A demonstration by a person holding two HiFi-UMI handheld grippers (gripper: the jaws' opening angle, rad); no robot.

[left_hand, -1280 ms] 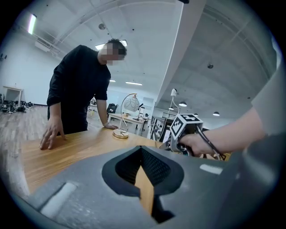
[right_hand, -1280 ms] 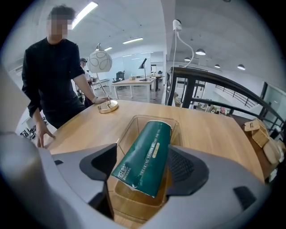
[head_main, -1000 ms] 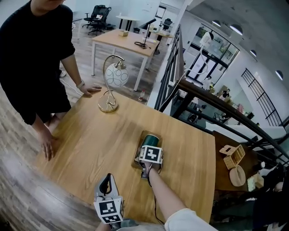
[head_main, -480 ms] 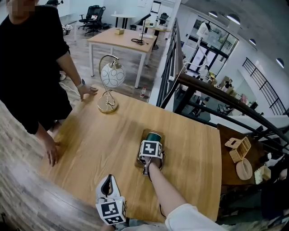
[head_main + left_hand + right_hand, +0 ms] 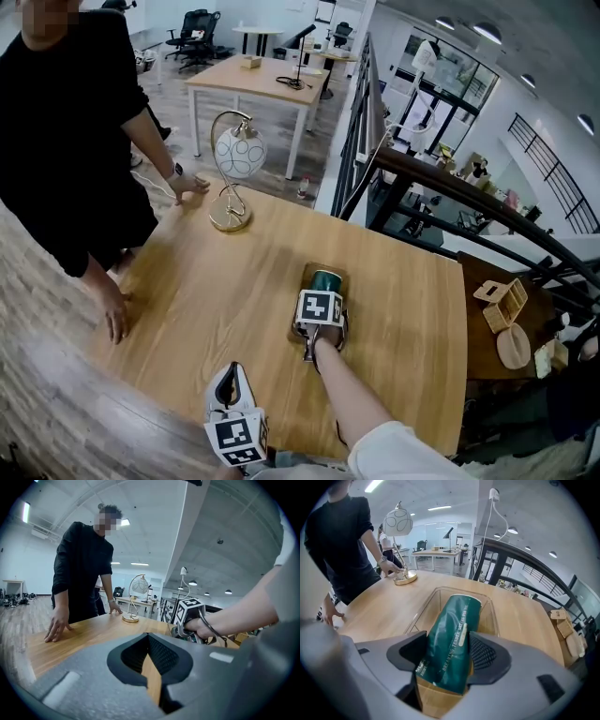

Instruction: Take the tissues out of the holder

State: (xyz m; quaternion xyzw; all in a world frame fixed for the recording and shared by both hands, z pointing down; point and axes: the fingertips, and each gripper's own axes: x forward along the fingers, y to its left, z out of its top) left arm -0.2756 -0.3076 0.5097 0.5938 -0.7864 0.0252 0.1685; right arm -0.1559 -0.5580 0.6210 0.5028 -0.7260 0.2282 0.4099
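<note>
Tissues (image 5: 457, 616): a green pack lying lengthwise in the clear holder (image 5: 425, 611), not yet out of it. The near end of the tissues sits between the jaws of your right gripper (image 5: 450, 646).
Holder: on the counter (image 5: 216, 281), right of its middle and well clear of every edge.
Right gripper: you have it pointing steeply down at the near end of the holder. Its jaws have just been closing, and a pad now lies against each long side of the pack (a wide hold, as the pack is broad).
Left gripper (image 5: 148, 637): at the near edge of the counter, left of your right arm (image 5: 347, 389), aimed almost level across the top. The tips of your left gripper's jaws meet with nothing held (only a sliver of wood shows behind them).
Lamp (image 5: 234, 178): at the far left corner of the counter. The lamp has a white globe shade hanging over a round gold base.
Person (image 5: 75, 141): the person stands at the left edge in a black top. One hand (image 5: 117, 321) lies flat on the counter by that edge, and the other hand (image 5: 192, 186) rests just beside the lamp's base.
</note>
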